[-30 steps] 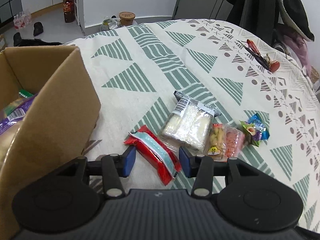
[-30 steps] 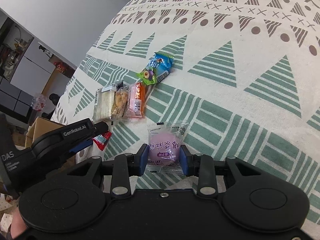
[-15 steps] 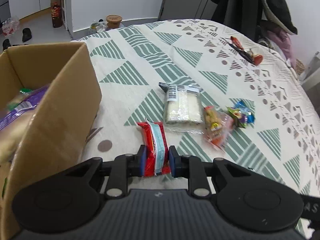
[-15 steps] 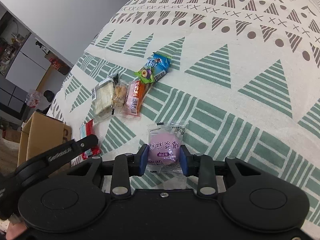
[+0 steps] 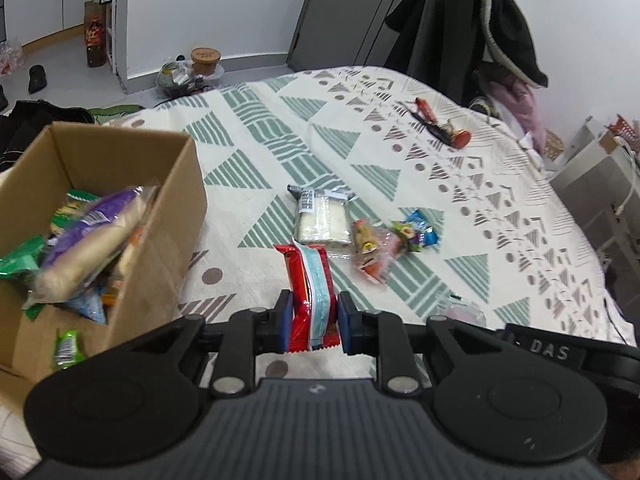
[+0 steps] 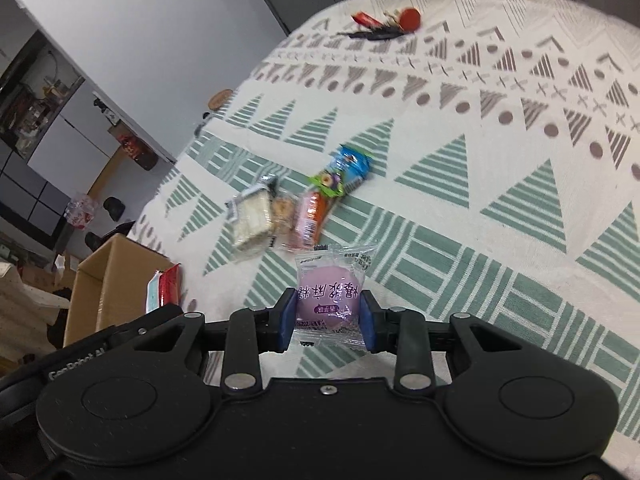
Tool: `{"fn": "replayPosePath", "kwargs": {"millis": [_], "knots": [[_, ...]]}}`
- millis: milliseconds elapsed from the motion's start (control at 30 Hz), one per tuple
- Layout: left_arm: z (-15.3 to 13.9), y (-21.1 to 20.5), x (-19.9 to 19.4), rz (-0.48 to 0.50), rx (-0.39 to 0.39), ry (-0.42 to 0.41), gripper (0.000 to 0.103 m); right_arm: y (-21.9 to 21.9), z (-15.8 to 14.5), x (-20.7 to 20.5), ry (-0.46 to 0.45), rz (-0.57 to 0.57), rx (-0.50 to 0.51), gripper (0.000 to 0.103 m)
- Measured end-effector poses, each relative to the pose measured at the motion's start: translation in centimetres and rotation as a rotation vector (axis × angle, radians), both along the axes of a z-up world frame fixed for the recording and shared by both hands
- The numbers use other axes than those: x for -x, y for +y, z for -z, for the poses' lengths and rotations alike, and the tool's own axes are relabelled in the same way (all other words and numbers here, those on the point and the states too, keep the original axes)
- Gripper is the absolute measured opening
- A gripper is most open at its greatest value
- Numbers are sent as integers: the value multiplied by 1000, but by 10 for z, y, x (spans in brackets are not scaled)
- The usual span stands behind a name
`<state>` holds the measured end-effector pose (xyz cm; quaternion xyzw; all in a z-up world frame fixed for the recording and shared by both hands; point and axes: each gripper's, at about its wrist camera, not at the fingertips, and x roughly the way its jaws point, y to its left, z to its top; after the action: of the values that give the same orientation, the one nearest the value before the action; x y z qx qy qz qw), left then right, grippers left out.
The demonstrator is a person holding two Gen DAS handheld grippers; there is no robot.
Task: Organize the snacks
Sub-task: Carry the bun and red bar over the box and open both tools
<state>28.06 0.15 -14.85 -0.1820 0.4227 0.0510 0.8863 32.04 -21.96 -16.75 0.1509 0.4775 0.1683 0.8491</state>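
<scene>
My left gripper (image 5: 313,322) is shut on a red and light-blue snack packet (image 5: 310,288) and holds it above the patterned cloth, right of the cardboard box (image 5: 120,216) that holds several snacks. My right gripper (image 6: 327,322) is shut on a clear packet with a purple round cake (image 6: 330,294), lifted off the cloth. On the cloth lie a white sandwich pack (image 5: 320,220), an orange-pink snack bag (image 5: 374,254) and a blue-green candy packet (image 5: 414,234). The box (image 6: 108,288) and the red packet (image 6: 162,290) also show in the right wrist view.
A red wrapper and dark objects (image 5: 440,128) lie at the far side of the cloth. A coat on a rack (image 5: 472,28) stands behind the bed. Bottles and a tub (image 5: 204,60) are on the floor. A white shelf (image 5: 600,184) stands at right.
My left gripper closed on the red packet and lifted it off the cloth, so the box's inside now shows. My right gripper rose with the purple cake packet.
</scene>
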Motion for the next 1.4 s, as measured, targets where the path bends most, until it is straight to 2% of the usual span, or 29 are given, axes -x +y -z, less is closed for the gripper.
{"fn": "replayPosePath", "kwargs": {"millis": [200, 500, 833, 1400], "knots": [[-26, 9, 19, 3, 7, -30, 22, 10, -26, 16, -59, -28, 6, 32], [-54, 25, 50, 1, 9, -73, 22, 30, -52, 41, -93, -63, -52, 32], [-76, 62, 78, -2, 2, -96, 22, 67, -66, 63, -131, -96, -86, 32], [-85, 130, 99, -58, -7, -77, 22, 131, -77, 78, -138, -153, -116, 32]]}}
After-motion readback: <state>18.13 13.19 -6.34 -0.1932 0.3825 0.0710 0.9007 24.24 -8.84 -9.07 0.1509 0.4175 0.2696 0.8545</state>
